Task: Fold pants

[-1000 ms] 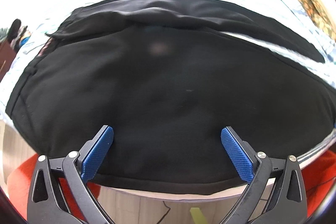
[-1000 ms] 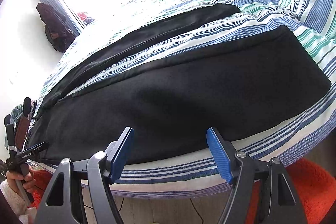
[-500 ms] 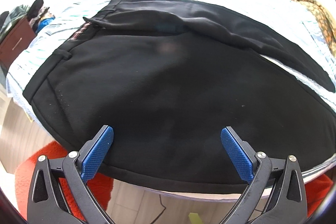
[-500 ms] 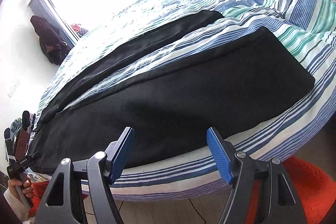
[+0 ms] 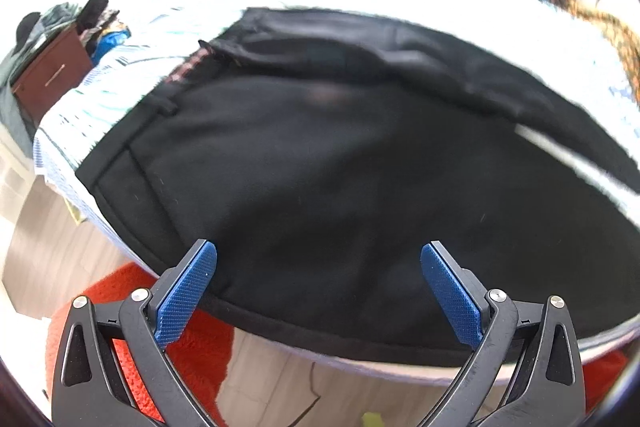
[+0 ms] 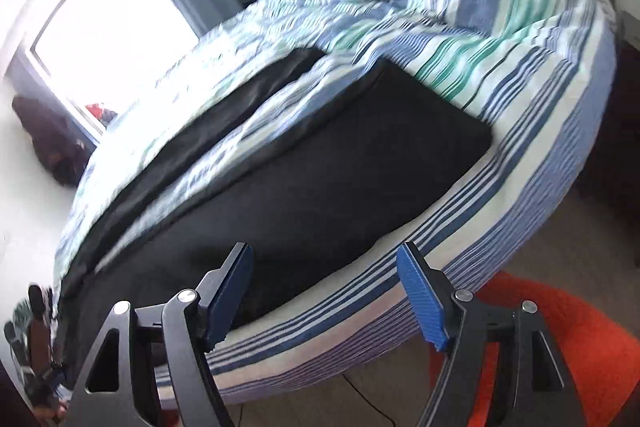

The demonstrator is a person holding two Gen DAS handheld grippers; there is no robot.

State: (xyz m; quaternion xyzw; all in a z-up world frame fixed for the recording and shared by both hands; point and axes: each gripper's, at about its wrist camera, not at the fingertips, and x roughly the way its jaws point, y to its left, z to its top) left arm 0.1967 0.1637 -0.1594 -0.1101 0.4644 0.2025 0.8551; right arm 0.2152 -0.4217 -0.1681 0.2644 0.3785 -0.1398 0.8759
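Black pants (image 5: 320, 167) lie spread flat along the near edge of a striped bed. In the left wrist view the waistband (image 5: 120, 155) is at the left and the far leg runs off to the right. My left gripper (image 5: 318, 287) is open and empty, just above the near seam of the seat. In the right wrist view both legs (image 6: 340, 167) stretch away, with the near leg's hem (image 6: 476, 143) at the right. My right gripper (image 6: 324, 291) is open and empty over the bed's edge, beside the near leg.
The bed (image 6: 520, 75) has a blue, green and white striped cover, bunched at the far right. An orange rug (image 5: 192, 343) lies on the wooden floor below the bed. A brown bedside cabinet (image 5: 48, 75) with clutter stands at the left. A window (image 6: 112, 23) is behind.
Both grippers have swung: the left view has shifted toward the waistband end, the right view toward the hem end and tilted. Both stay open. The pants have not moved.
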